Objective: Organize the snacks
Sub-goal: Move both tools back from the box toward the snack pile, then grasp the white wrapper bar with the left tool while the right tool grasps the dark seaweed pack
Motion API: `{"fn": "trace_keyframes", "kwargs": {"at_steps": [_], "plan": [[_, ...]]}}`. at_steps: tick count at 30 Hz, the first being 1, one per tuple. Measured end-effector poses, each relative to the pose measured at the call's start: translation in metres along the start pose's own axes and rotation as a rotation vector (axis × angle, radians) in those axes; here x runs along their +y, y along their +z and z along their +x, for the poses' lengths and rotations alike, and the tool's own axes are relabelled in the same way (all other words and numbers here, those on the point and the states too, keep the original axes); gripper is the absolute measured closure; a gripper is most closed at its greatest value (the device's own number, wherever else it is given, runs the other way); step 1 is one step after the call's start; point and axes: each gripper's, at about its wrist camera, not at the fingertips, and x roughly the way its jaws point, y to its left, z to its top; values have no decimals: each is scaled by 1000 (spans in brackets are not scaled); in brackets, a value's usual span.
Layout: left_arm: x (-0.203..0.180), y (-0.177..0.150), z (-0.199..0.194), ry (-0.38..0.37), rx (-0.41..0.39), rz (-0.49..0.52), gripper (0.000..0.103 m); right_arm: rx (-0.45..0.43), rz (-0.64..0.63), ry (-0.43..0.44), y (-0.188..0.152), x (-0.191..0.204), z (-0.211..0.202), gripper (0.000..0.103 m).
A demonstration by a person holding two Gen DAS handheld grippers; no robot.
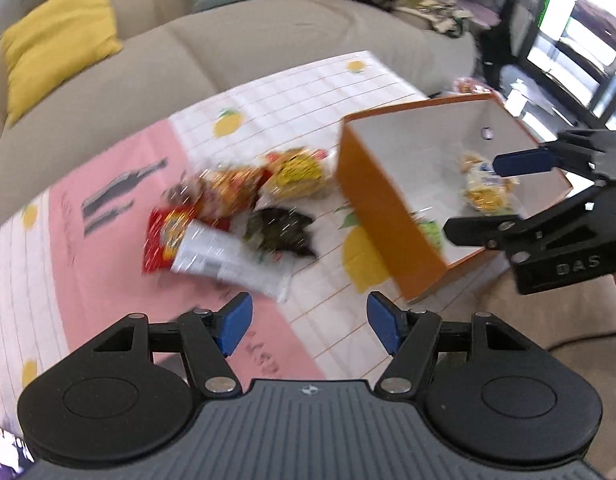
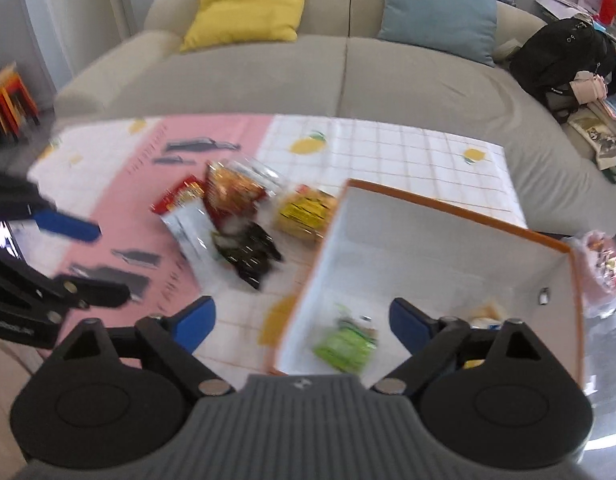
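Note:
An orange box (image 1: 372, 208) with a white inside (image 2: 448, 236) stands on the table. In it lie a green snack pack (image 2: 346, 346) and a yellow snack bag (image 1: 486, 188). Left of the box lies a pile of snacks: a white packet (image 1: 223, 258) (image 2: 187, 228), a red bag (image 1: 163, 240), an orange-red bag (image 2: 231, 194), a yellow bag (image 1: 297, 174) (image 2: 303, 212) and a dark packet (image 1: 277, 230) (image 2: 249, 254). My left gripper (image 1: 310, 328) is open and empty above the cloth, near the white packet. My right gripper (image 2: 301, 326) is open and empty over the box's near left wall.
The table (image 2: 388, 148) has a pink and white lemon-print cloth. A beige sofa (image 2: 308, 76) with a yellow cushion (image 2: 247, 4) and a blue cushion (image 2: 440, 8) stands behind it. A black bag (image 2: 564, 56) sits on the sofa. A plastic snack bag (image 2: 604, 276) lies right of the box.

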Motion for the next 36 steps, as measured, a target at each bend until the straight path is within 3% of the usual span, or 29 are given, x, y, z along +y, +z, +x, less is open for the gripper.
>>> {"fn": "trace_keyframes", "kwargs": {"at_steps": [7,14,24,36], "plan": [[43,-19,11,-20,39,-75,26,-18,-97,45,7,47,29,25],[84,-14,35,-70,85,-214,26,52,-243,40,19,68,71,35],[112,18,104,-116,203,-387,26,217,-446,52,48,81,144,41],[136,24,163,-138,273,-622,26,458,-511,74,72,66,224,40]]}}
